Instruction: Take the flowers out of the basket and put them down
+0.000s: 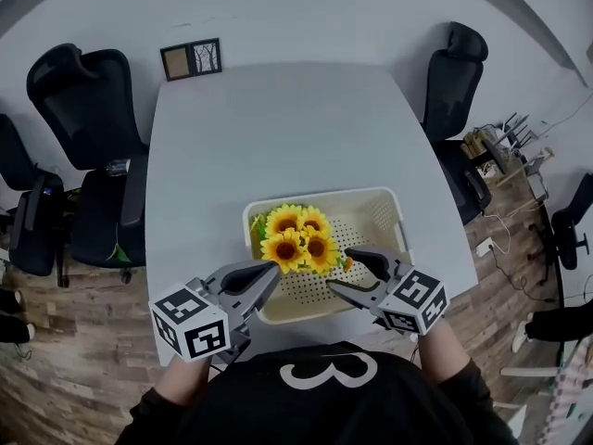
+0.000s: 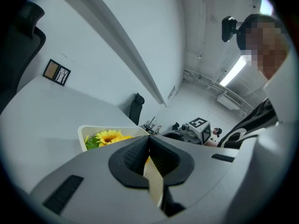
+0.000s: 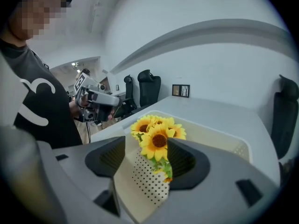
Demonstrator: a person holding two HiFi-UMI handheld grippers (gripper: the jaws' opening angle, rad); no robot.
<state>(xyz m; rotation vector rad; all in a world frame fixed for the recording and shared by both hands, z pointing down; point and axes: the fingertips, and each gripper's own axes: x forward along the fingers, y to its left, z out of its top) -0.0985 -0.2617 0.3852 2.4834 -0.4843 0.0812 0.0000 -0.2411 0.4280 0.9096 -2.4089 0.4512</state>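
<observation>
Over on the left there's a row of black office chairs (image 1: 88, 91) parked on a wood-plank floor (image 1: 83, 341), one of them pushed right up to the edge of the bench (image 1: 278, 128). The bench is a plain pale grey slab with rounded corners. A small dark picture frame (image 1: 191, 58) sits at its far left corner, up by the white wall.

The left tool (image 1: 271, 274) hovers over the near left part of the basket (image 1: 389, 197), tips pressed together with nothing caught in them.

The basket is a cream plastic one with a perforated bottom, sitting at the near edge of the bench. The sunflowers (image 1: 298, 239) are inside it, bunched in the left half with some green leaves.

The right tool (image 1: 341, 269) comes in from the near right with its jaws spread apart, and the lower end of the bunch sits in the gap. Can't tell if either pad is touching it.

Further right there's another black chair (image 1: 454, 72) beside the bench, then a messy pile of cables and bits (image 1: 500, 142) on the floor side.
</observation>
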